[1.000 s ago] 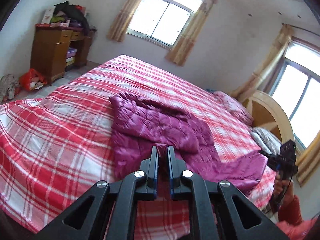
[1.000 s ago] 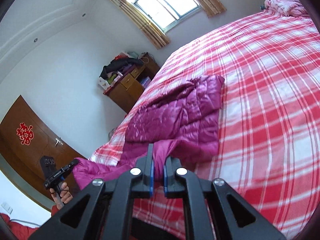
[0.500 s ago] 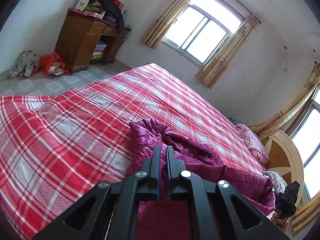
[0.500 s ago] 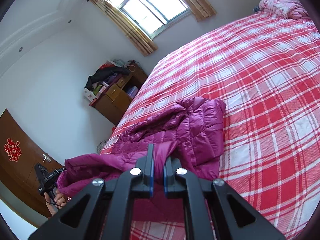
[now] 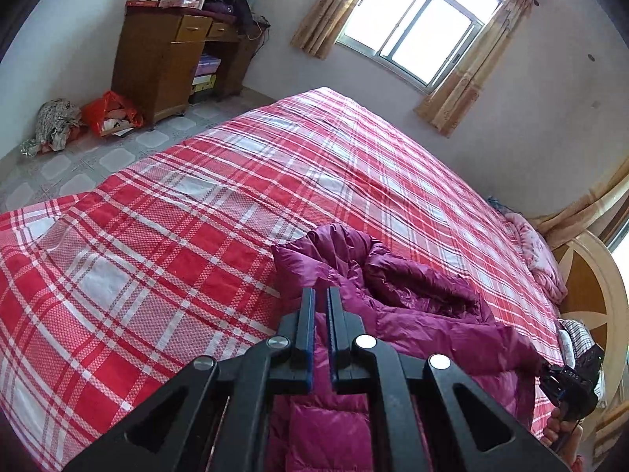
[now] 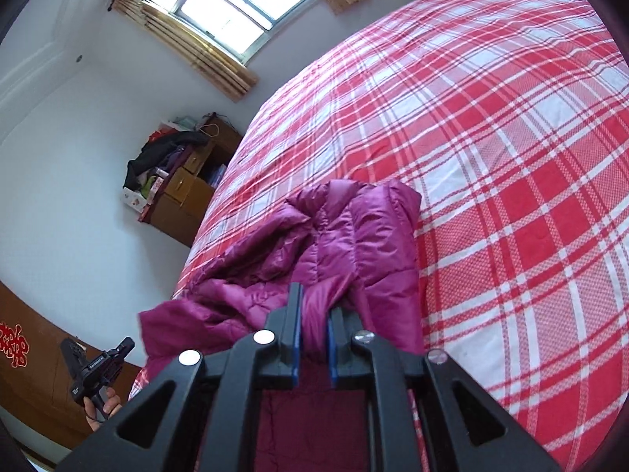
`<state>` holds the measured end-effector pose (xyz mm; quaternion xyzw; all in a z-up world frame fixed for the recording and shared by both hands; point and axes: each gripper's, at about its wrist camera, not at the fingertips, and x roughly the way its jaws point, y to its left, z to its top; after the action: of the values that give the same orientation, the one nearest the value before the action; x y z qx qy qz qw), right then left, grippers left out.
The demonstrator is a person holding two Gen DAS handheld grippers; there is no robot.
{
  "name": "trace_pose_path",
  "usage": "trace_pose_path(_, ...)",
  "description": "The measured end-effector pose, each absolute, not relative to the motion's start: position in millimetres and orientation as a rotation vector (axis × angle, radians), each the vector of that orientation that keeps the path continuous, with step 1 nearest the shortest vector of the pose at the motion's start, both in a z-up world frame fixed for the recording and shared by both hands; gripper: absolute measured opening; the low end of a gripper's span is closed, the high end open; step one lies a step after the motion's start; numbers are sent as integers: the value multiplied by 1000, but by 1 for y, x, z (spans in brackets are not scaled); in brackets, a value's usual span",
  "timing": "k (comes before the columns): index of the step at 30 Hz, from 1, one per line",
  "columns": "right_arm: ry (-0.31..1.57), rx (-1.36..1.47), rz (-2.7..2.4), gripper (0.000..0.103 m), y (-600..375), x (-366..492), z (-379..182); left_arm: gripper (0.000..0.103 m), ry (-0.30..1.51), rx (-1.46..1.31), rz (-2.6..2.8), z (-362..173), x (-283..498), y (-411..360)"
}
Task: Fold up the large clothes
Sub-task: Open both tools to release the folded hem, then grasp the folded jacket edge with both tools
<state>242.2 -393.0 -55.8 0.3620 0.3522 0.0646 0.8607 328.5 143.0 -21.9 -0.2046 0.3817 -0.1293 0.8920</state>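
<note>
A magenta quilted down jacket (image 5: 412,299) lies bunched near the front edge of a bed with a red and white plaid cover (image 5: 196,236). My left gripper (image 5: 321,295) is shut on a fold of the jacket, and the cloth hangs below the fingers. My right gripper (image 6: 313,295) is shut on another edge of the jacket (image 6: 342,244), with cloth pinched between the blue pads. The jacket stretches between both grippers. The right gripper shows in the left wrist view (image 5: 570,381) at the far right, and the left gripper shows in the right wrist view (image 6: 94,365) at the lower left.
A wooden desk (image 5: 173,59) piled with clothes stands by the far wall, with bags (image 5: 110,114) on the tiled floor beside it. A pink pillow (image 5: 538,251) and a wooden headboard (image 5: 589,275) lie at the bed's right end. A brown door (image 6: 23,354) is at the left.
Both grippers have lifted and carried the jacket's near edge forward over the rest of it. The jacket now lies more bunched and folded toward the bed's middle.
</note>
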Motion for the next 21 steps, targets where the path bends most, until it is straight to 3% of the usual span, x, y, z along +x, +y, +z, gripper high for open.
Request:
trace_pose_path(1,731,776,138,44,-396,243,-56,5,788,-424,-291,-22,328,143)
trace_pose_path(2,711,787,133,76,-400,242,-55,5,789,-419,-314,-22,326,142)
trace_pose_path(4,621,791,156,89,-405,236,-47,6,805,-405,-343,-27,323,139)
trace_pose_path(9,566,652,186,89,-408,217,-25,7,815,-408,-378,-46,314,137)
trace_pose_path(11,598,558,150,89,-402,213,-25,19,806,-429,-381,-51,313,139)
trace_pose_path(13,643,475,131,89,-393,213,-31,66,783,-460,-360,-52,313,144)
trace_pose_path(15,673,406,121,89,-384,216,-38,78,720,-516,-307,-53,311,152)
trace_pose_path(21,731,222,67,89,-360,246,-56,79,764,-430,-295,-55,322,134)
